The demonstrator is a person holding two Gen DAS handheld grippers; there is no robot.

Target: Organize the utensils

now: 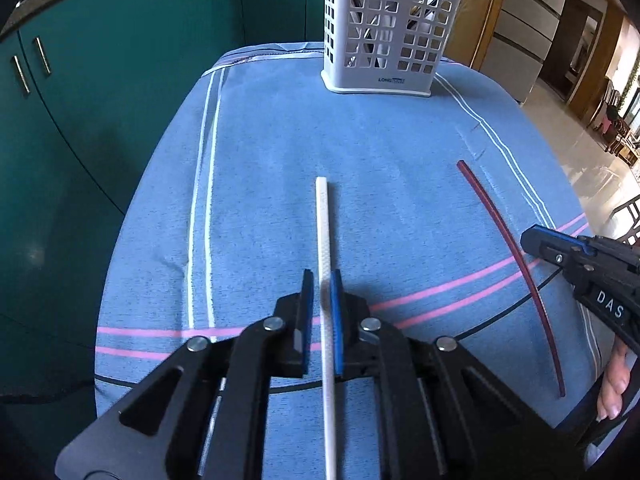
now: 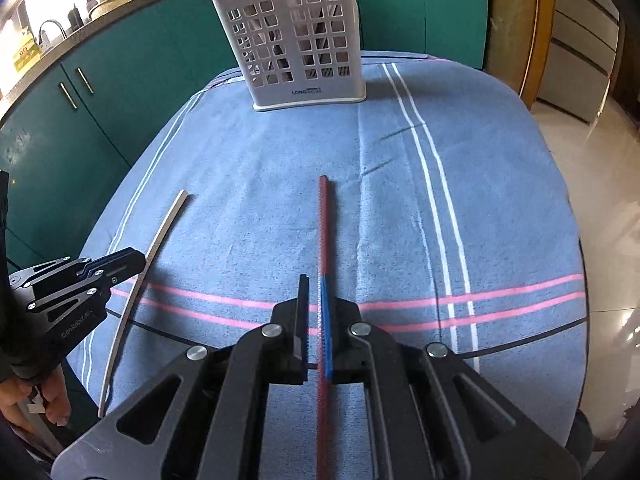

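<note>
Two sticks gripped | left gripper [image 1: 322, 280] clamped on white stick [image 1: 322, 224], which runs up frame centre toward caddy [image 1: 390, 36] | right gripper [image 2: 314, 284] clamped on red stick [image 2: 323, 224], likewise pointing at caddy, top centre | cloth [image 1: 260, 160] beneath.

Teal cabinets [image 1: 120, 80] with bar handles behind; wooden doorframe [image 2: 544, 32], glossy pale floor [image 2: 600, 184] right; daylight.

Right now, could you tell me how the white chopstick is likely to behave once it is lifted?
The white chopstick looks straight and thin, so probably stiff and light. Held near one end between the left gripper fingers, it may pivot or droop. Its textured surface should limit slipping.
</note>
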